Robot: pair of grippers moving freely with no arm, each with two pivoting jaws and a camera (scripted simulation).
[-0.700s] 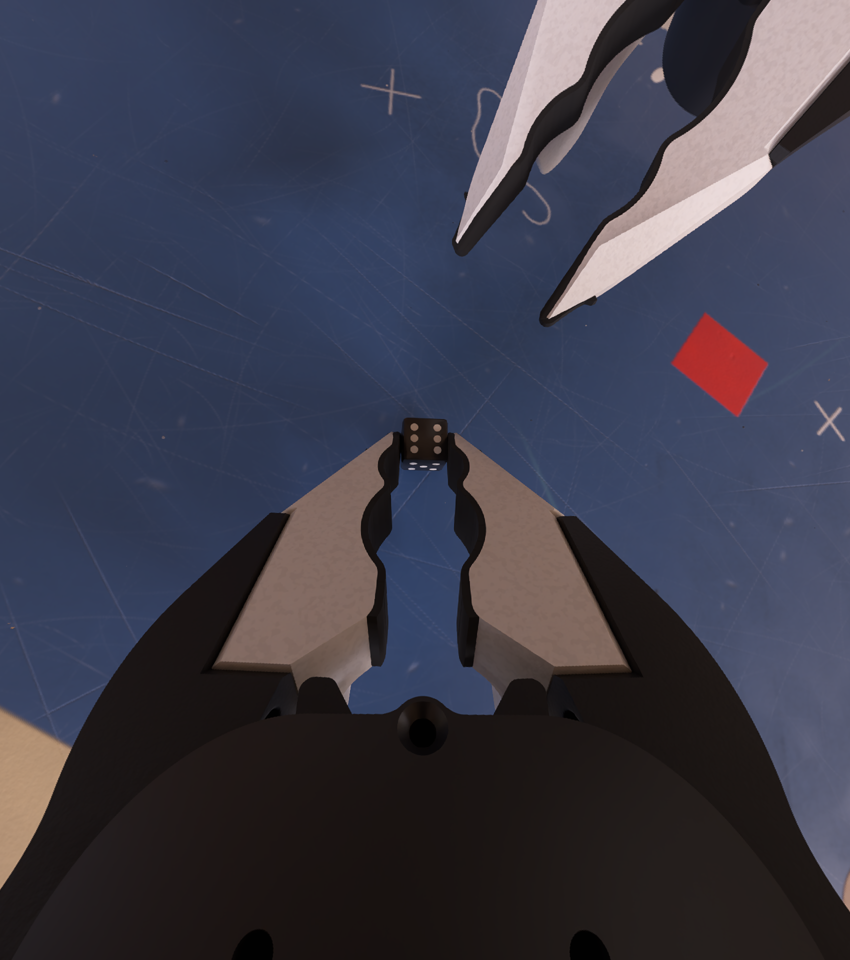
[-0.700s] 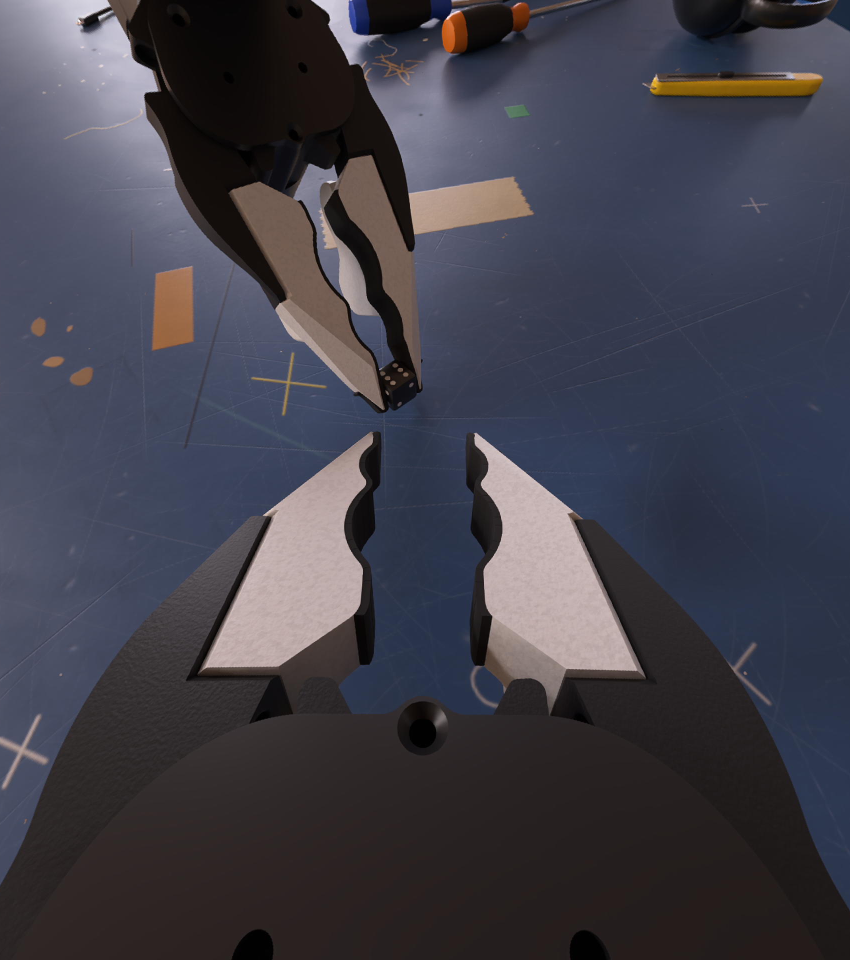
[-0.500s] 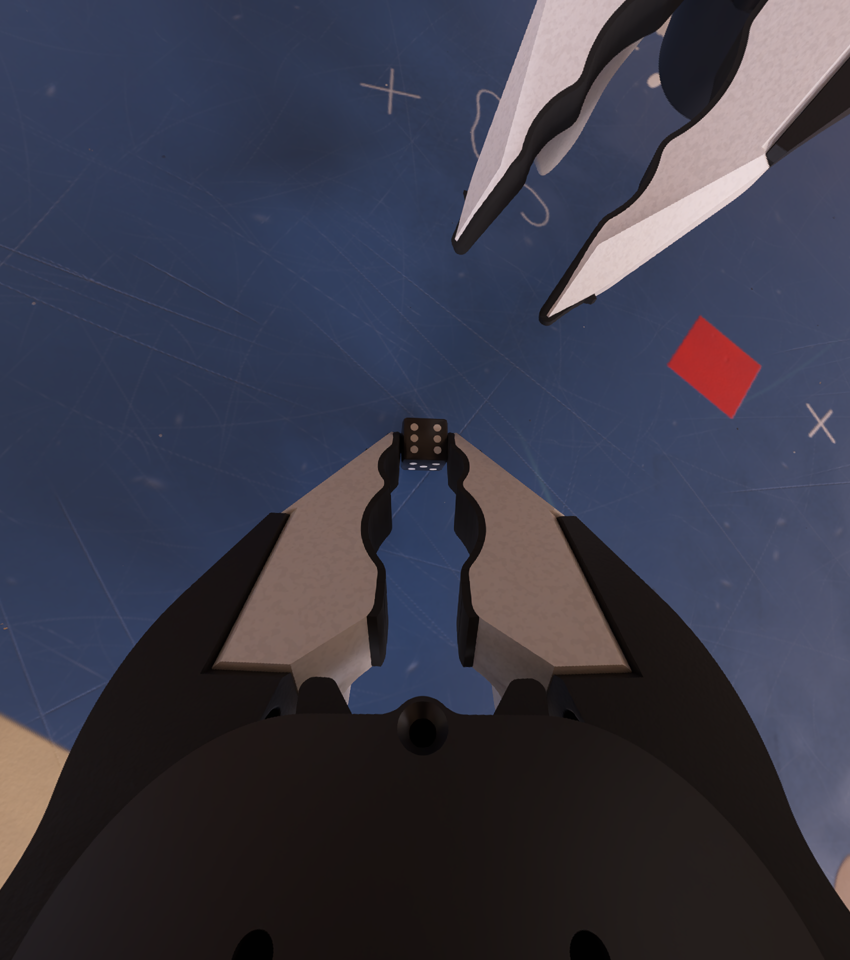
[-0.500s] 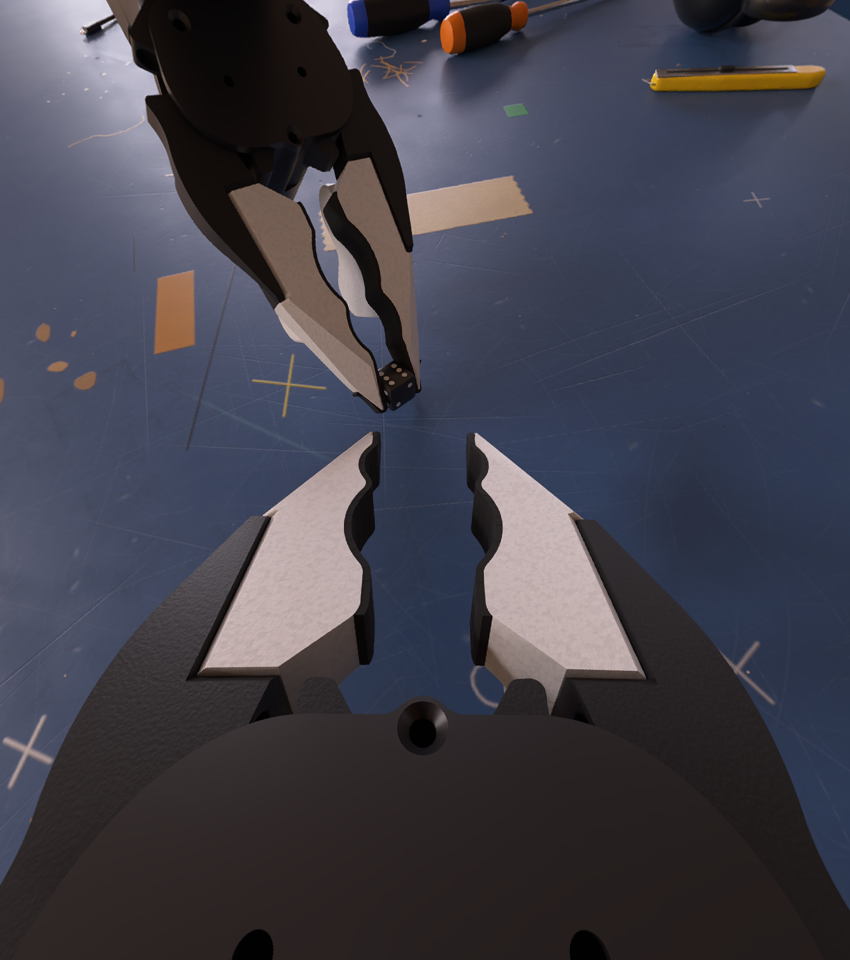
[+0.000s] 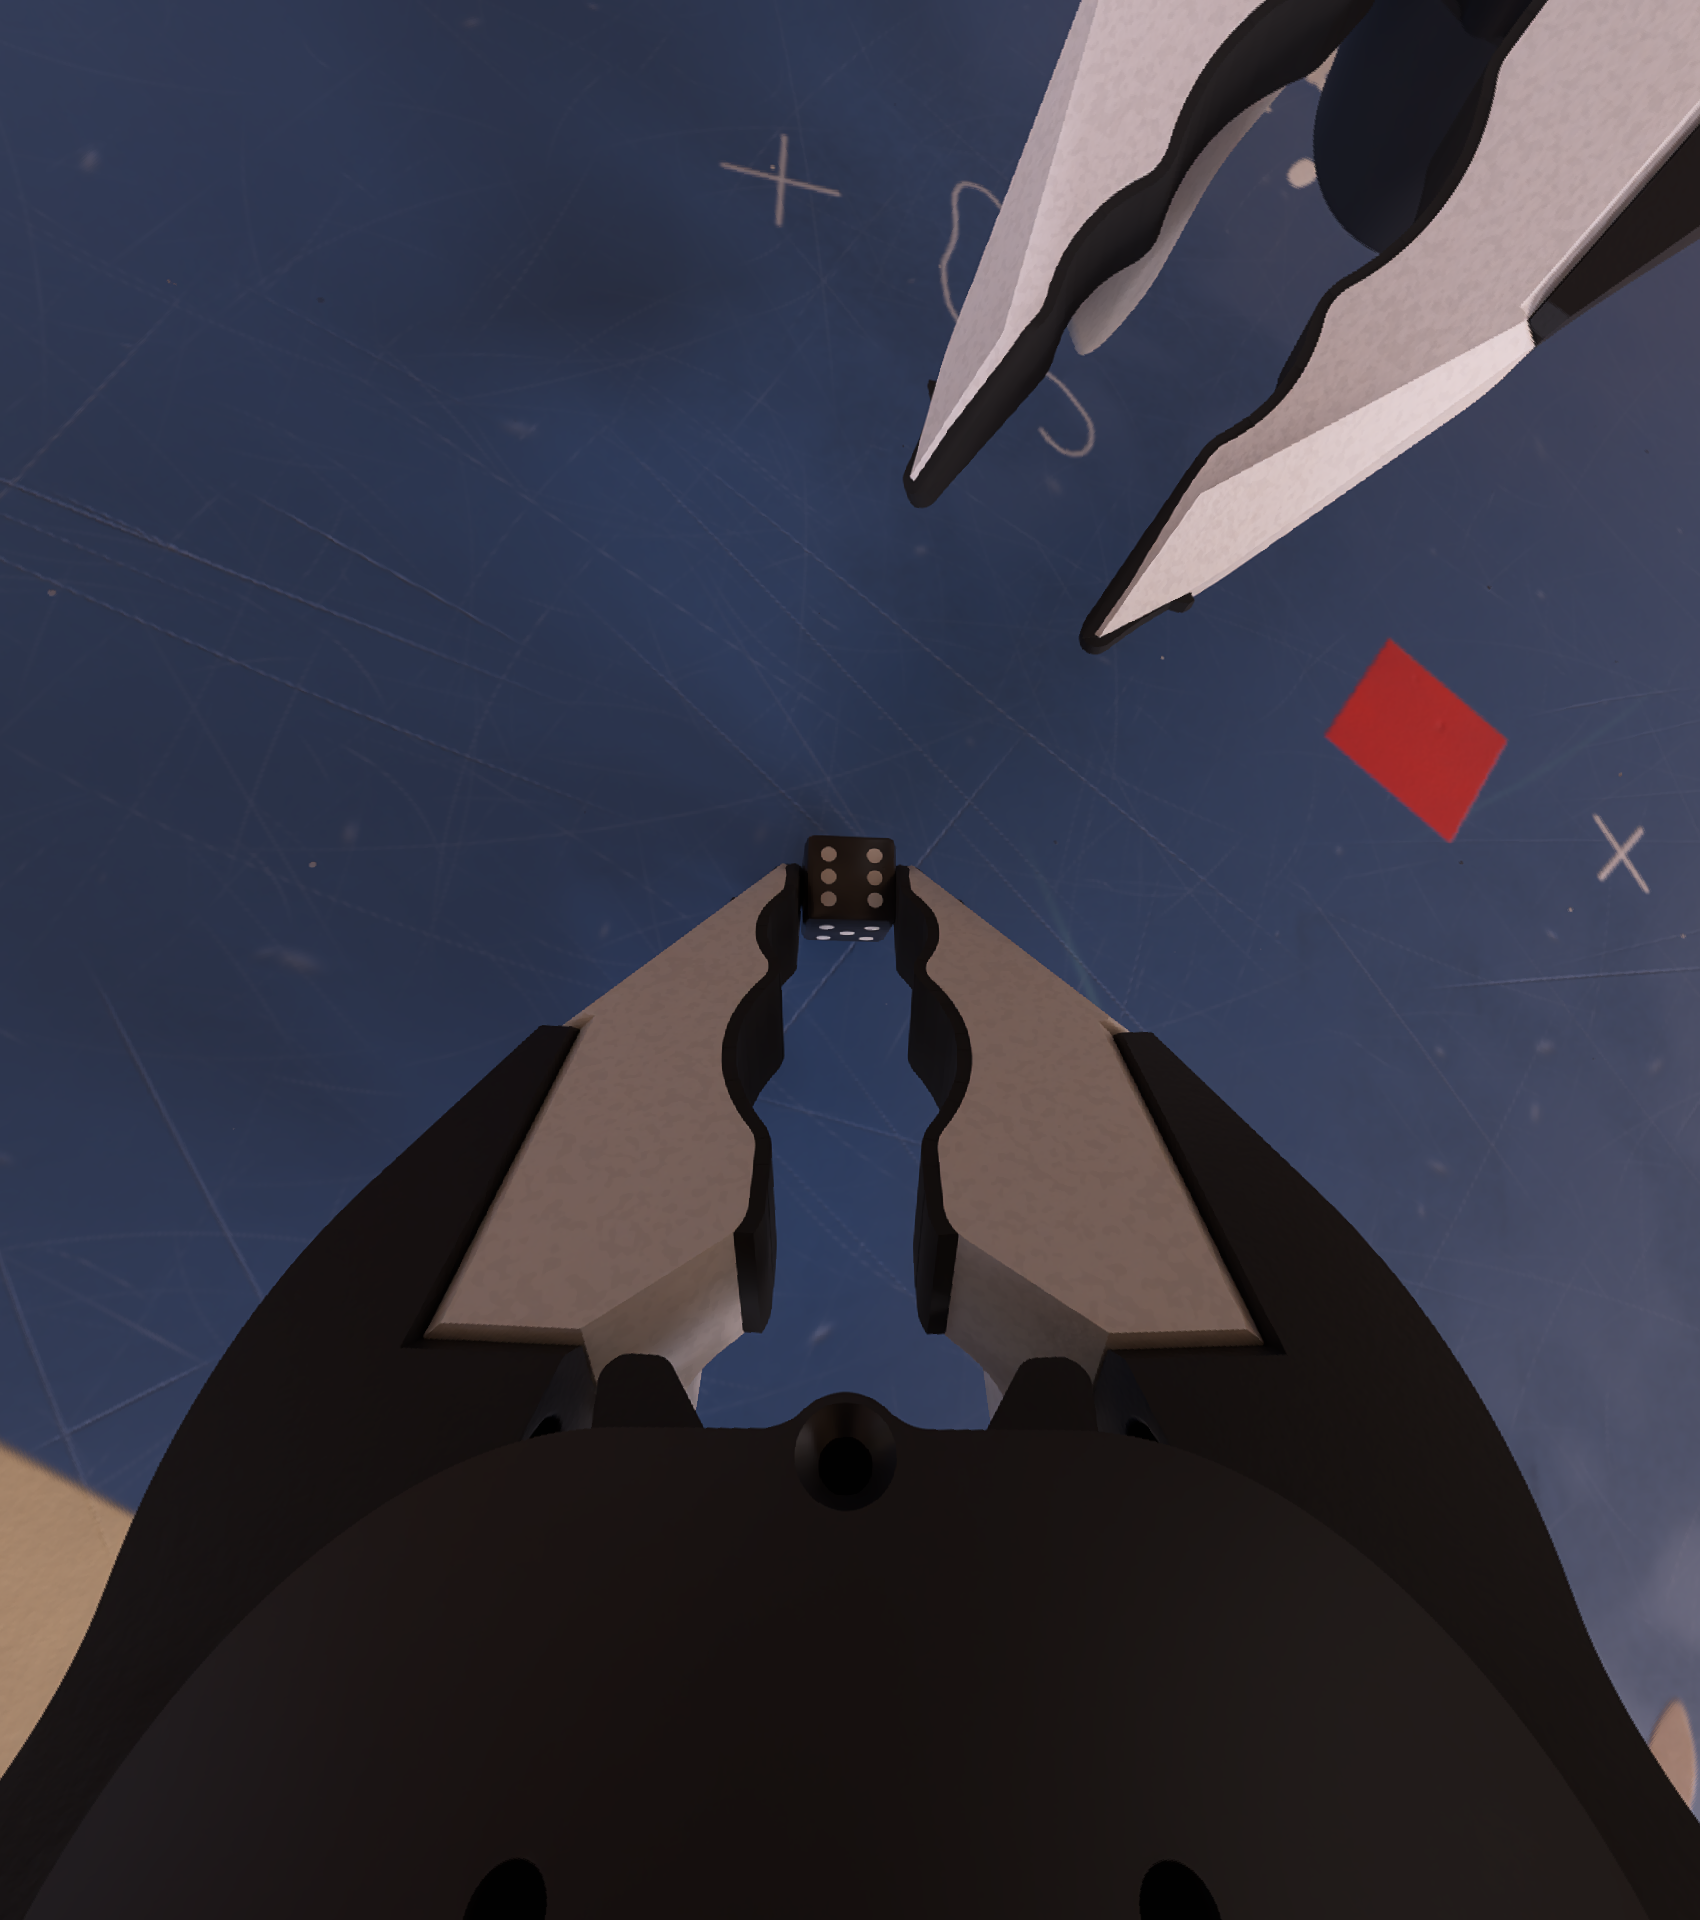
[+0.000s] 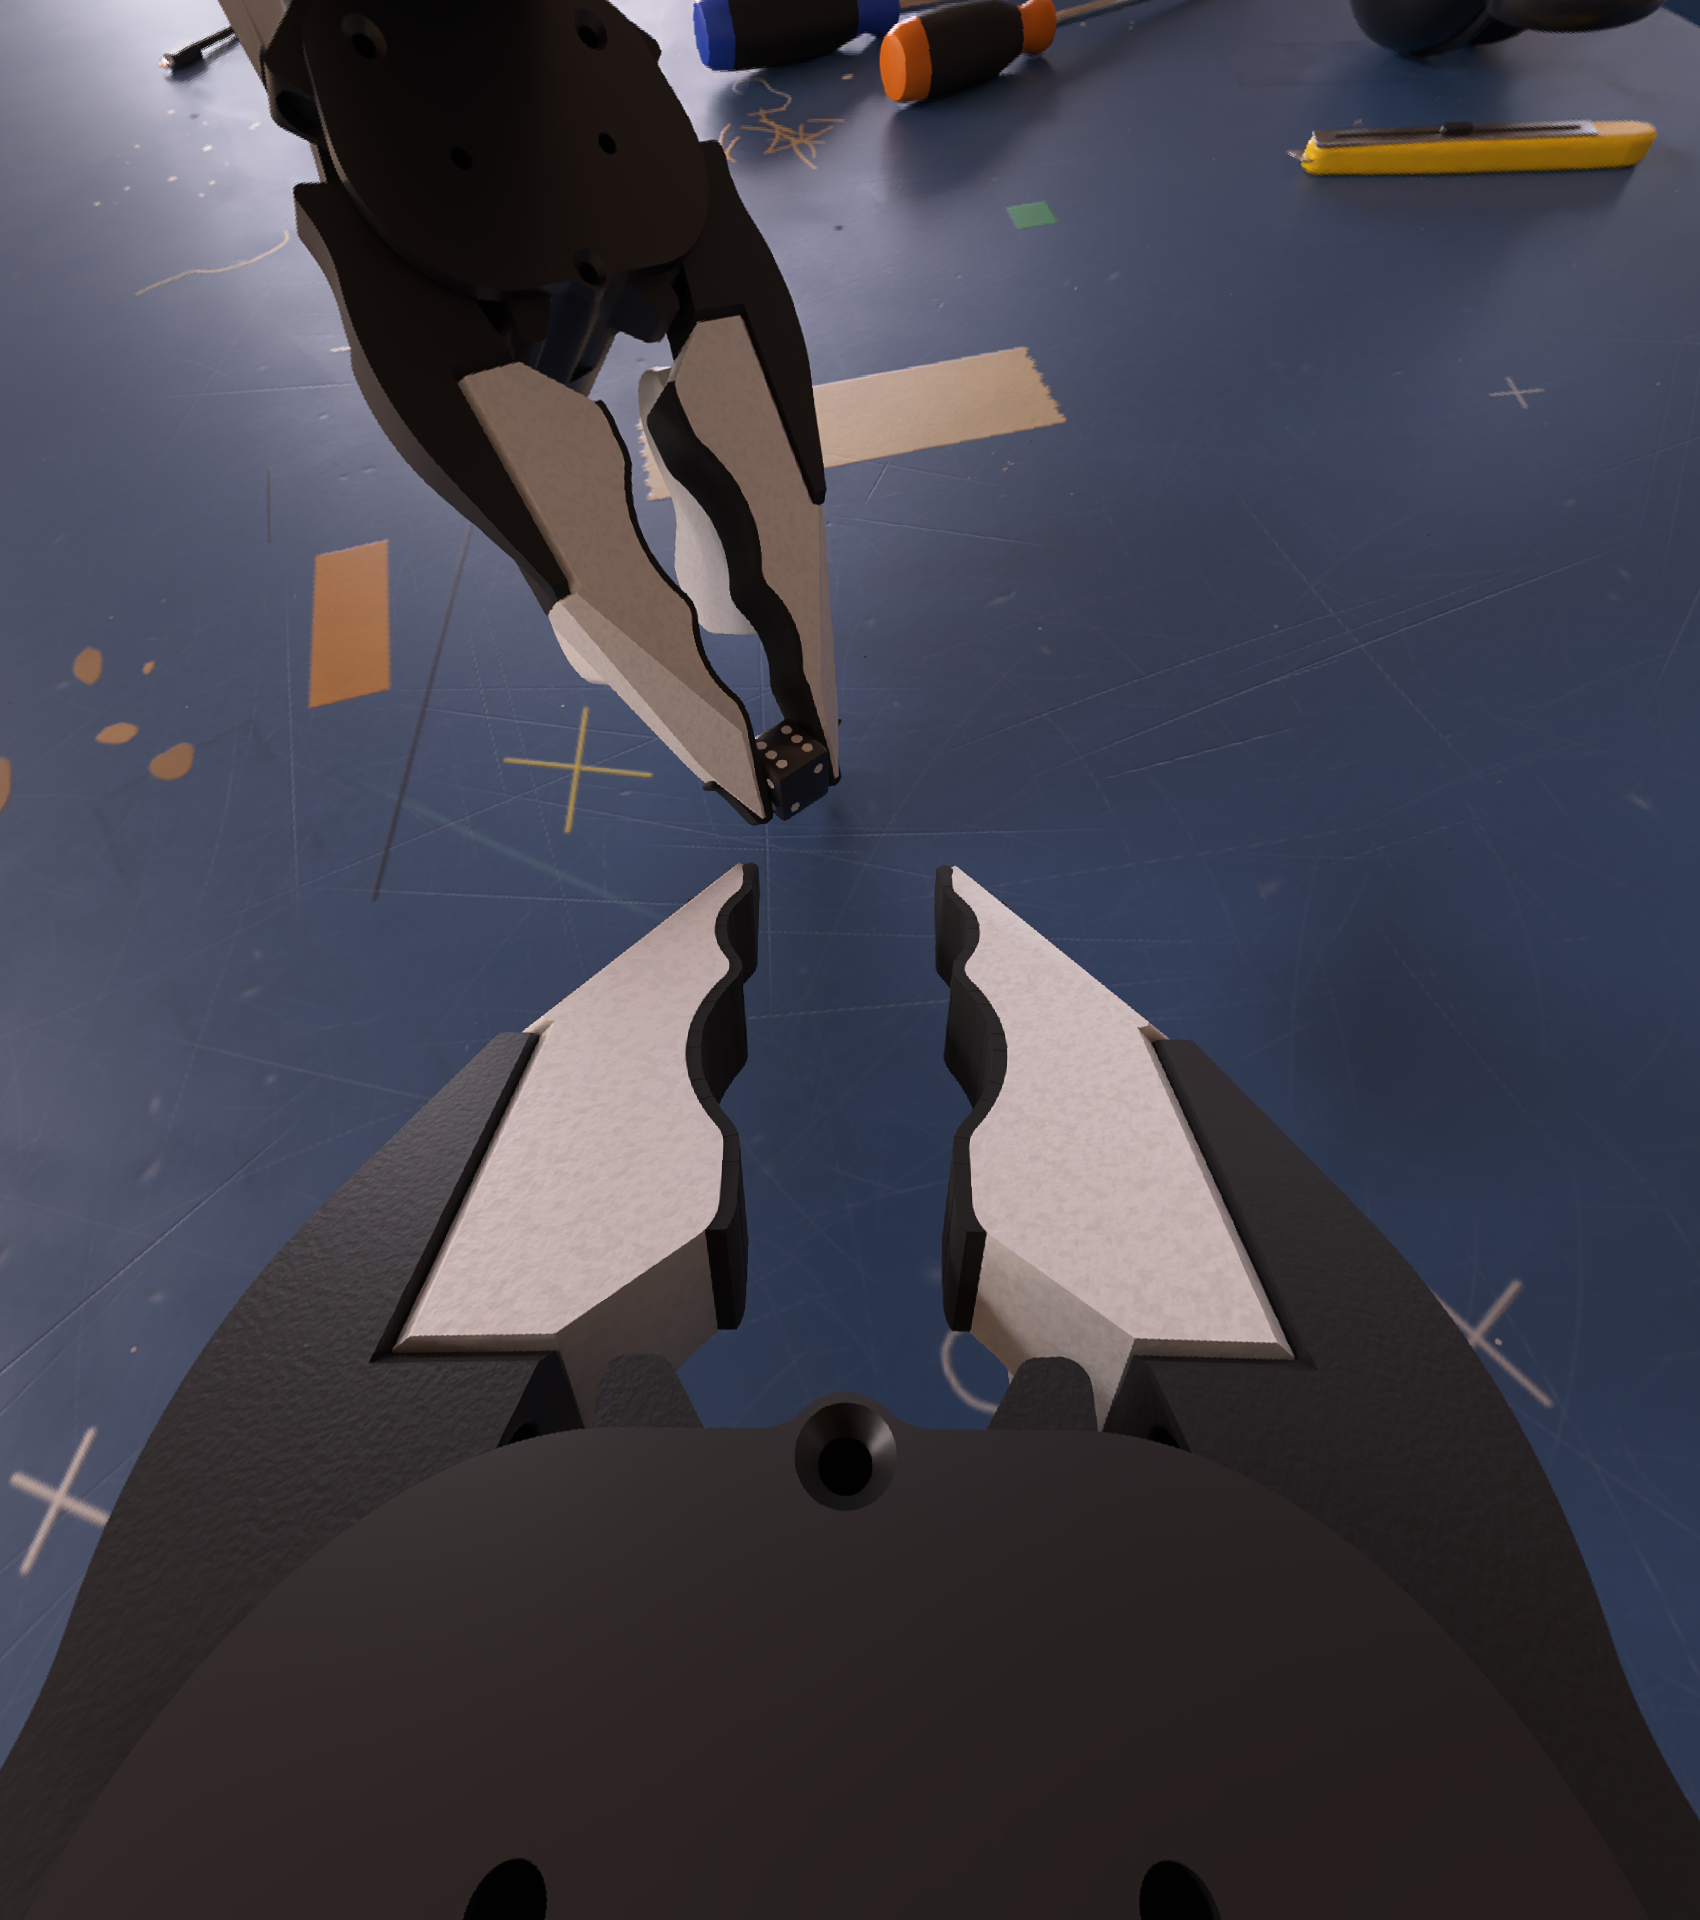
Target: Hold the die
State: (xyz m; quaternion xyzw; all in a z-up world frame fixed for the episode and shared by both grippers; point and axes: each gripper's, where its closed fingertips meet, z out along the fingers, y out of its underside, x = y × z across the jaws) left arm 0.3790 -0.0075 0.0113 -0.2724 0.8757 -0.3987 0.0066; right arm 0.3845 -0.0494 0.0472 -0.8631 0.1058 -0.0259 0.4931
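A small black die (image 5: 850, 883) with pale pips sits pinched between the tips of my left gripper (image 5: 849, 870), which is shut on it just over the scratched blue mat (image 5: 306, 623). In the right wrist view the die (image 6: 792, 769) shows at the tips of the left gripper (image 6: 794, 795), which points down at the mat. My right gripper (image 6: 846, 871) is open and empty, its tips a short way in front of the die. It also shows in the left wrist view (image 5: 1007, 566), beyond the die at the upper right.
A blue-handled screwdriver (image 6: 784, 26), an orange-handled screwdriver (image 6: 960, 52) and a yellow utility knife (image 6: 1469, 145) lie at the far end. Flat on the mat lie a tan tape strip (image 6: 929, 405), an orange patch (image 6: 349, 623) and a red square (image 5: 1415, 740).
Almost nothing. The left gripper stays shut on the die. The background has drifted slightly in both views. The right gripper stays open.
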